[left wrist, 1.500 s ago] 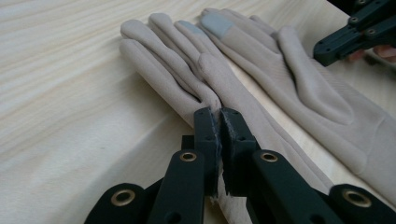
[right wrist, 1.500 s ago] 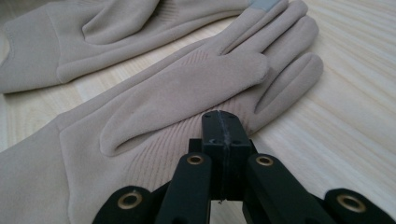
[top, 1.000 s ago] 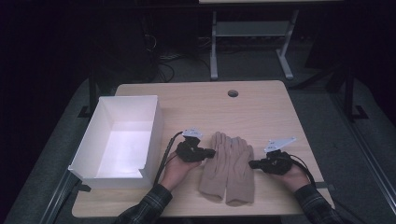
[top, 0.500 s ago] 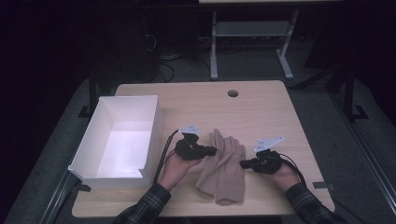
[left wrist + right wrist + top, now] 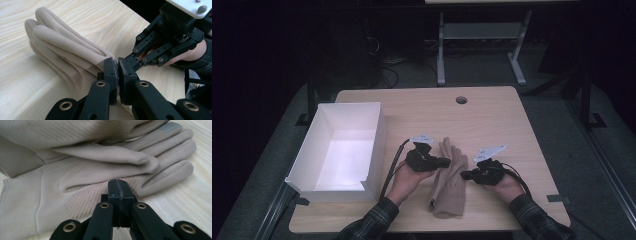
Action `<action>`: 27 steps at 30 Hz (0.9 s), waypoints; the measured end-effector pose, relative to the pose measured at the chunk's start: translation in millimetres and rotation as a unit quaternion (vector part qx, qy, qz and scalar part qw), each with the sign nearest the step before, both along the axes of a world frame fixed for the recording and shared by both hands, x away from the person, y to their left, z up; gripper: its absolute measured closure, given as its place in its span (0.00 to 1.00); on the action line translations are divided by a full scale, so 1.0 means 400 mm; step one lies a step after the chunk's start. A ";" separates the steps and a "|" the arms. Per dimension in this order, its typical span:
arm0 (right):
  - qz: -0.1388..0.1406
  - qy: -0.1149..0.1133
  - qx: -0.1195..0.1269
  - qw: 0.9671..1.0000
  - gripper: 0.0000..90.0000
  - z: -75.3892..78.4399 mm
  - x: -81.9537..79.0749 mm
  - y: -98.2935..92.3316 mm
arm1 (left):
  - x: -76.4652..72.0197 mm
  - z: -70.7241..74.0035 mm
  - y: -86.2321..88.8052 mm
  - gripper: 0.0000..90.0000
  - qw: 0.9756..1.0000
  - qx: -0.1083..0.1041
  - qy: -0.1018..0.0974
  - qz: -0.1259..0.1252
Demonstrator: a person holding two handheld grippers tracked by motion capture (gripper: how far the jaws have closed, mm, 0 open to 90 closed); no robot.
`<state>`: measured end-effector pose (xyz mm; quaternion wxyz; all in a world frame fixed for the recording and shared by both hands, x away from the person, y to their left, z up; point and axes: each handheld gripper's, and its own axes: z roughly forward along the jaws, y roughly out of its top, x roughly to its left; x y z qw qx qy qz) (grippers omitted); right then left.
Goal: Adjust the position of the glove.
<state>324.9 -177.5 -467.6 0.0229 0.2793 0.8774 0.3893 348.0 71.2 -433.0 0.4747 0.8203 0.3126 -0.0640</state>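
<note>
Two grippers [image 5: 444, 161] [image 5: 468, 175] flanking beige gloves [image 5: 451, 181] (stacked), white box [image 5: 337, 150] leftward

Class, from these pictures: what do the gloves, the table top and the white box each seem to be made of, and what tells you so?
Gloves: soft beige fabric, probably fleece or brushed knit; matte nap, ribbed palm, a grey patch on one fingertip.
Table top: pale wood or wood-look laminate; printed or real grain lines, smooth sheen.
White box: likely thin cardboard or foam board; flat matte panels, folded corners.

Right gripper [image 5: 118, 185]: jaws pressed together, tips at the edge of a beige glove [image 5: 75, 195] lying ahead. Second glove [image 5: 62, 135] draped over it. Bench [image 5: 190, 195] bare to the right.
</note>
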 end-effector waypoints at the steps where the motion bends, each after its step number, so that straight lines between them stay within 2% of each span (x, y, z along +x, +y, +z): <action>1: 0.002 -0.003 0.000 1.000 1.00 -0.001 0.001 0.003 | 0.000 -0.001 -0.005 0.95 1.000 0.000 0.000 -0.002; 9: 0.007 -0.001 0.003 1.000 1.00 -0.003 0.003 0.029 | -0.002 -0.025 -0.034 0.95 1.000 0.013 0.005 -0.009; 13: 0.010 -0.005 0.001 1.000 1.00 -0.004 0.005 0.025 | -0.004 -0.037 -0.051 0.95 1.000 0.020 0.004 -0.015; 17: 0.000 -0.008 0.003 1.000 0.98 0.004 0.001 0.008 | -0.008 -0.031 -0.050 0.91 1.000 0.012 0.000 -0.016; 22: -0.045 -0.020 0.017 0.999 0.79 0.019 0.009 -0.056 | -0.020 -0.016 -0.053 0.85 1.000 -0.008 -0.008 -0.024; 25: -0.078 -0.028 0.018 0.996 0.67 0.022 0.016 -0.099 | -0.030 -0.018 -0.063 0.97 0.999 0.003 -0.011 -0.040; 27: -0.101 -0.034 0.011 0.994 0.57 0.021 0.019 -0.122 | -0.034 -0.026 -0.075 0.99 0.999 0.014 -0.009 -0.049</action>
